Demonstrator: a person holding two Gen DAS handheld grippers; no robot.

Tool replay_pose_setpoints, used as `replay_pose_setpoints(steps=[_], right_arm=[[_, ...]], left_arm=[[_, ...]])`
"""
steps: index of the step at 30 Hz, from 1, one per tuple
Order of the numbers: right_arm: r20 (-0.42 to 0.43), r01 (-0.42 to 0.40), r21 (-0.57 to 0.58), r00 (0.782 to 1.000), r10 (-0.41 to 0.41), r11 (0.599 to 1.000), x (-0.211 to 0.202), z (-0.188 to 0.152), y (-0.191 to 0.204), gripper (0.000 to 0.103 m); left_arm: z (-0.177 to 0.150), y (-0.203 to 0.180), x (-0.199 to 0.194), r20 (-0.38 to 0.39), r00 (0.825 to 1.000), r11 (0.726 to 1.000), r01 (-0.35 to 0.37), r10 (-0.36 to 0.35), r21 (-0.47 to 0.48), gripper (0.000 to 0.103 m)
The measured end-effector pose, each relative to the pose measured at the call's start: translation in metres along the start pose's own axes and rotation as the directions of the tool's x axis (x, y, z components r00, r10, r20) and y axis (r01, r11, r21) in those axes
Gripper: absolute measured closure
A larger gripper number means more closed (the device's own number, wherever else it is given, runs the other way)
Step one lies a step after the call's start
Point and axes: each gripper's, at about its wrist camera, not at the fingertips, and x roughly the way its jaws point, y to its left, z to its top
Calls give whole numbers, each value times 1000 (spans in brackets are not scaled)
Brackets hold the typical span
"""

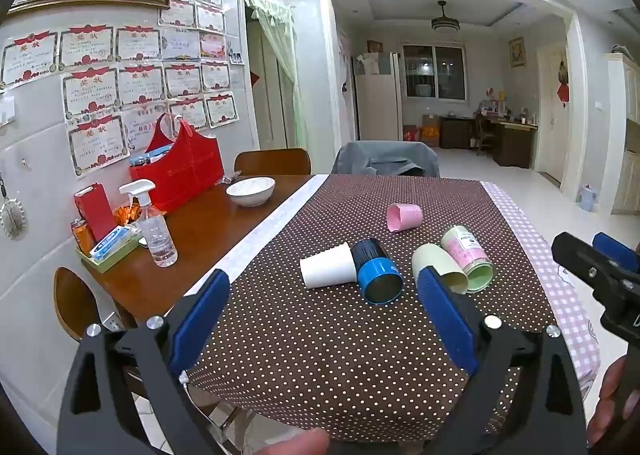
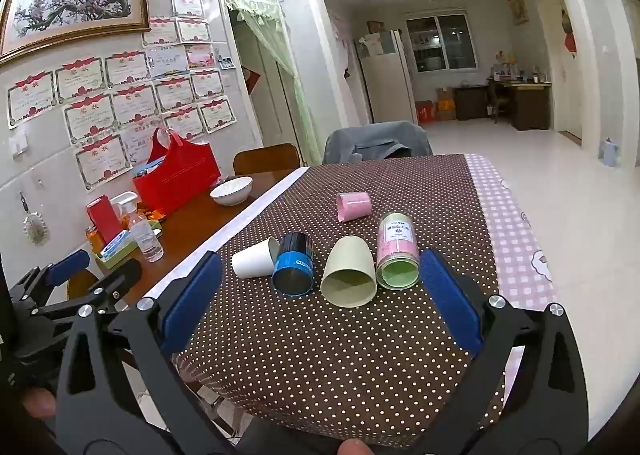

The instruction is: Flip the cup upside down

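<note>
Several cups lie on their sides on the brown polka-dot tablecloth: a white cup, a blue and black cup, a pale green cup, a pink-labelled green cup and a pink cup farther back. My left gripper is open and empty, held above the near table edge. My right gripper is open and empty, just short of the cups. The right gripper also shows in the left wrist view, and the left gripper in the right wrist view.
On the bare wooden table part at left stand a white bowl, a spray bottle, a red bag and small boxes. Chairs stand at the far table edge. A pink checked cloth covers the right edge.
</note>
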Motion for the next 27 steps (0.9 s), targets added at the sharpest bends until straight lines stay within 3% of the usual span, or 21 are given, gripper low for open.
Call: replay_pose_setpoints(steps=[27], right_arm=[[-9,-7,1,1000,7,1000,1,-1,0,6]], left_arm=[[-5,1,7,-27,1000,1000,9,-9,4,10]])
